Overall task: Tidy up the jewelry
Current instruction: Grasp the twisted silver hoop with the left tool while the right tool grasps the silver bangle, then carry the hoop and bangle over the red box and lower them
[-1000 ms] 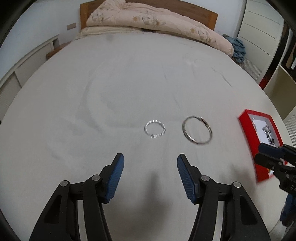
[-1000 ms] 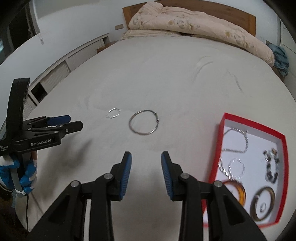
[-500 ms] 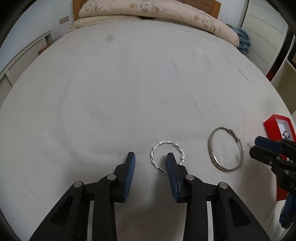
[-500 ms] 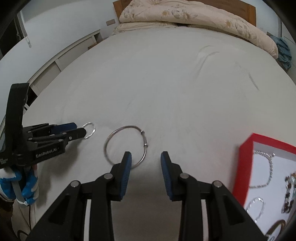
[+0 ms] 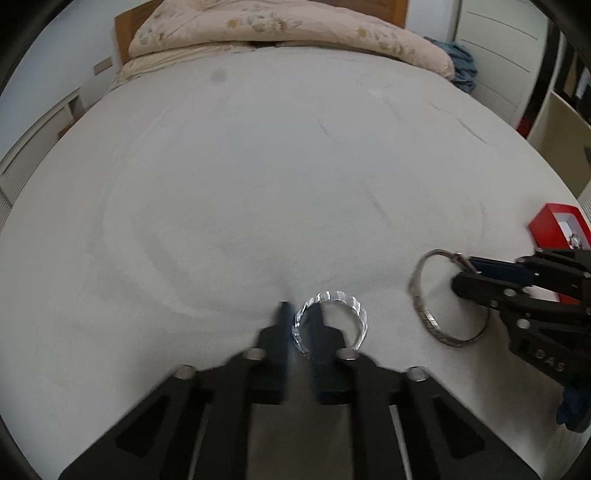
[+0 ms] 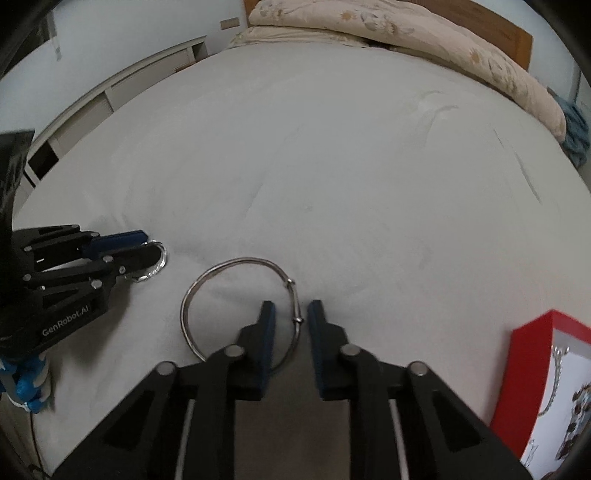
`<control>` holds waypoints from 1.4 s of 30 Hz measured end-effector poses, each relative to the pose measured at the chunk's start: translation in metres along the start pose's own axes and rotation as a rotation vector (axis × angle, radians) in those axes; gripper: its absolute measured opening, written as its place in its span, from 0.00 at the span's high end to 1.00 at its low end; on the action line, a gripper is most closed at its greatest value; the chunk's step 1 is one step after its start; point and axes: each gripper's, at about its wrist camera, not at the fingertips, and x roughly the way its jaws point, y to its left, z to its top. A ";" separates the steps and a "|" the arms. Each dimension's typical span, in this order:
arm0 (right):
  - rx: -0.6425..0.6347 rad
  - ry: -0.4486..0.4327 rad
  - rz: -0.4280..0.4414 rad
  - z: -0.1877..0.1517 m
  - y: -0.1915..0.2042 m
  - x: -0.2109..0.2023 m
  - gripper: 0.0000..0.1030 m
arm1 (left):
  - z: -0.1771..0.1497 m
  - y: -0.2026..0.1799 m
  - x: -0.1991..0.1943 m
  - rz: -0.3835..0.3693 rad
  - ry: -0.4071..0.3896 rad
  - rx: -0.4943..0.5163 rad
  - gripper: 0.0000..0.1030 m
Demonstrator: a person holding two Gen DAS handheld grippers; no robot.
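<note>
A wide white bed sheet [image 5: 258, 184] fills both wrist views, with one rumpled floral duvet [image 5: 280, 26] bunched against one wooden headboard [image 6: 517, 35] at the far end. Two bracelets lie loose on the sheet, and two hand-held grippers work over them, one at each.

At the left, the left gripper [image 5: 300, 325] points steeply down at the sheet. Its two blue-padded fingers are drawn together on the left side of the twisted silver bracelet [image 5: 354, 306], an open cuff that lies flat on the sheet; the rest of its loop curves out to the right of the pads. In the right wrist view the same cuff peeks out from the tip of this gripper, beside a blue and white glove on the person's hand [image 6: 26, 384].

Just to the right lies the plain silver bangle [image 6: 236, 266], larger, with one small clasp on its right side. The right gripper [image 6: 291, 317] straddles that clasp side, one finger inside the loop and one outside. Its jaws are closing, with a gap visible between the pads and the wire.

At the far right stands one red jewelry box [image 6: 532, 369] with a white lining, well apart from both bracelets. It holds several chains and beaded pieces, too cropped to count.
</note>
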 end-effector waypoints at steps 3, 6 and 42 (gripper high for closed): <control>-0.034 -0.005 -0.020 0.003 0.007 0.001 0.95 | -0.004 -0.001 -0.003 0.013 -0.025 0.015 0.95; -0.047 -0.027 -0.032 0.004 0.008 -0.002 0.95 | -0.005 0.003 -0.007 0.006 -0.033 -0.003 0.95; 0.031 -0.298 -0.090 -0.029 0.003 -0.213 0.95 | -0.002 -0.049 -0.155 0.059 -0.156 0.041 0.95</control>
